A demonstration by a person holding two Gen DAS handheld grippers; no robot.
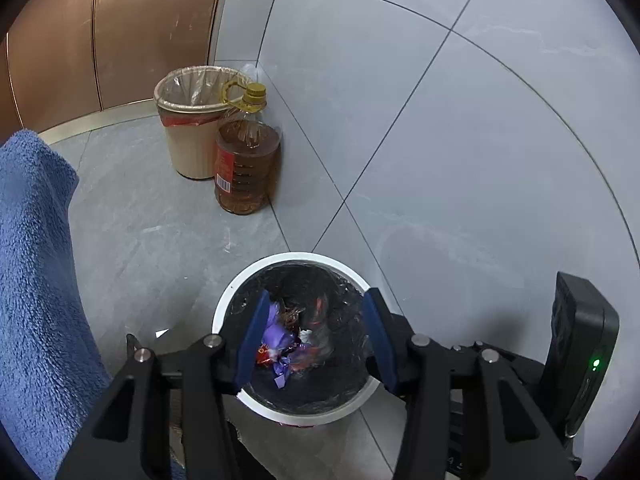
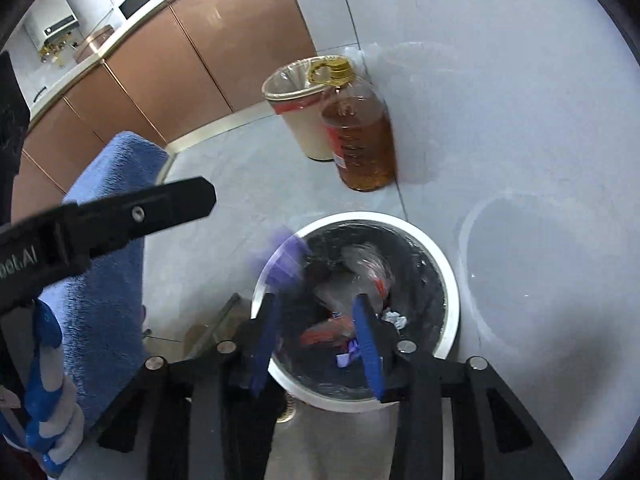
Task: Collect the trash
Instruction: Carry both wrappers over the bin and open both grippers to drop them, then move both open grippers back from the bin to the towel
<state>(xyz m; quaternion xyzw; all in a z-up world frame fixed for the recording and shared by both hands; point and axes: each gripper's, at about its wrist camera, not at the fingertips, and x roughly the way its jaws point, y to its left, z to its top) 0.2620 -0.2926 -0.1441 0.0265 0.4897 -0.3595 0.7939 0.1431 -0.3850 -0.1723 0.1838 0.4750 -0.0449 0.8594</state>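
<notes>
Over a white-rimmed bin [image 1: 228,300] lined with a black bag, both grippers pointing steeply down. Left gripper [image 1: 316,332]: jaws apart, nothing pressed between the blue pads; a purple wrapper [image 1: 280,340] just off the left pad, above the bag's mouth, blurred. Right gripper [image 2: 316,340]: jaws apart too, empty, above crumpled clear plastic [image 2: 368,268] and red scraps [image 2: 324,332] already in the bin. Beyond, against the tiled wall: a beige bin [image 1: 188,136] with a clear liner, touching a big bottle of amber oil [image 1: 246,164]. At the left, blue fleece cloth [image 1: 36,280].
</notes>
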